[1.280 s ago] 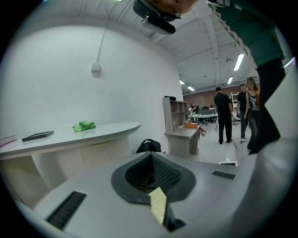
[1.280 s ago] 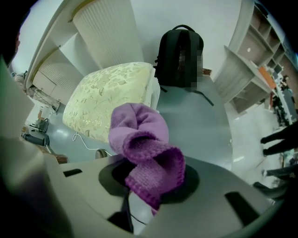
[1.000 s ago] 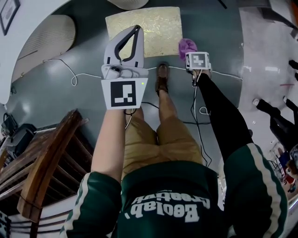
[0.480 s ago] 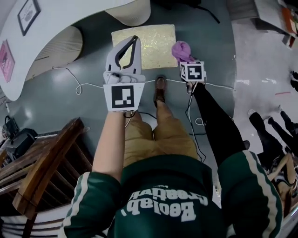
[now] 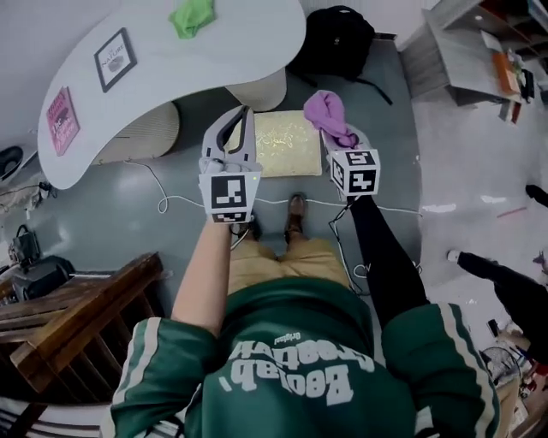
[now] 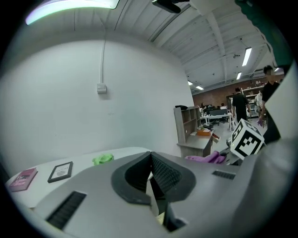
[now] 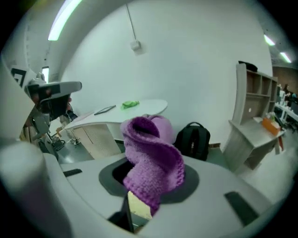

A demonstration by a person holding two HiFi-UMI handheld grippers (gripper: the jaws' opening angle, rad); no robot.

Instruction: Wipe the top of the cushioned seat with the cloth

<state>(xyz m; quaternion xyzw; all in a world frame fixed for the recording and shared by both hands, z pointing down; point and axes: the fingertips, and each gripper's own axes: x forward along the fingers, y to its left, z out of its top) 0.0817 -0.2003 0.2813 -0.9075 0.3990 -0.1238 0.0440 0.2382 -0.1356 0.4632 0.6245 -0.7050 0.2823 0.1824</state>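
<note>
The cushioned seat is a pale yellow square low on the floor, in front of the person's feet. My right gripper is shut on a purple knitted cloth, held up in the air over the seat's right edge. The cloth bulges up out of the right gripper and hides its jaw tips. My left gripper hangs in the air above the seat's left edge. Its jaws meet at the tips with nothing between them, as the left gripper view also shows.
A curved white table stands behind the seat and bears a green cloth, a framed picture and a pink booklet. A black backpack lies beyond the seat. Wooden furniture is at the left, a white cable crosses the floor.
Both grippers have risen away from the seat, the right one carrying the purple cloth. The seat now looks smaller and farther below, and the table has come into view.
</note>
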